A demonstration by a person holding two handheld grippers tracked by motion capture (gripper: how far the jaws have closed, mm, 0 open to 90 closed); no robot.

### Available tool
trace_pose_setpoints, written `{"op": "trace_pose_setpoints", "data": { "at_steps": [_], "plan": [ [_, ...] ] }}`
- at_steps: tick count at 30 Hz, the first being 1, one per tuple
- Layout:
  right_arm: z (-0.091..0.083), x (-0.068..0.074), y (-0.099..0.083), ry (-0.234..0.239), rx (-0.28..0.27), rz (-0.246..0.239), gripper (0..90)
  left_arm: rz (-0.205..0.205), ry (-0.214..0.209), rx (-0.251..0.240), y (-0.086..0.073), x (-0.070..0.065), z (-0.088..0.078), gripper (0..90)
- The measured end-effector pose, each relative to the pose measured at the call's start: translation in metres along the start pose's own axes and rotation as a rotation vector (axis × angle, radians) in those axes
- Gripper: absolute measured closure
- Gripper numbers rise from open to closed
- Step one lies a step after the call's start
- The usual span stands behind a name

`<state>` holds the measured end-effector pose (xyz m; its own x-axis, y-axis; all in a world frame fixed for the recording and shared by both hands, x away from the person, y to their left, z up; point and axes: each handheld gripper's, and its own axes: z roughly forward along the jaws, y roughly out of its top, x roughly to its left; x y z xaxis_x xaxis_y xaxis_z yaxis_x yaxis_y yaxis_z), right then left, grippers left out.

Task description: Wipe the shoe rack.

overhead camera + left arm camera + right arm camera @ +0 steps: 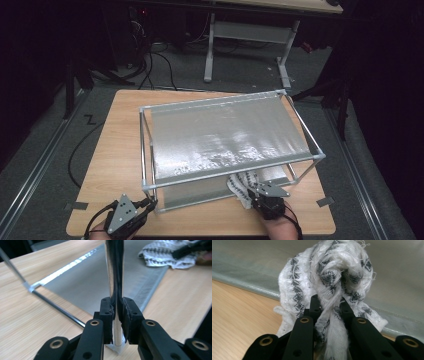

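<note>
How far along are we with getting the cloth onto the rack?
Done: both grips are set. The left gripper is shut on the rack's corner post, steadying it, and the right gripper is shut on the bunched patterned cloth. In hand: the cloth sits at the edge of the lower silver shelf. Left: probably pushing it in and letting go.

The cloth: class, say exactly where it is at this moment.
In the high view the cloth lies at the near right of the table, under the rack's front edge on the lower sheet, clamped in the right gripper.
</note>
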<state>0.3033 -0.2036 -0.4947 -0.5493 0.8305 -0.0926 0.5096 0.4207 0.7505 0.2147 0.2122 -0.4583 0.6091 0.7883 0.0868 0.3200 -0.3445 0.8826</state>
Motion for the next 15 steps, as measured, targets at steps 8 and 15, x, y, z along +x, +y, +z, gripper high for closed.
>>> {"op": "trace_pose_setpoints", "data": {
  "at_steps": [8, 15],
  "plan": [
    [0.024, 0.04, 0.025, 0.058, -0.012, -0.114, 77.9, -0.063, 0.116, 0.012, -0.016, 0.037, -0.024, 78.8],
    [-0.001, 0.026, 0.027, 0.059, -0.073, -0.076, 77.3, -0.1, 0.148, 0.011, -0.018, 0.044, -0.024, 78.9]
  ]
}}
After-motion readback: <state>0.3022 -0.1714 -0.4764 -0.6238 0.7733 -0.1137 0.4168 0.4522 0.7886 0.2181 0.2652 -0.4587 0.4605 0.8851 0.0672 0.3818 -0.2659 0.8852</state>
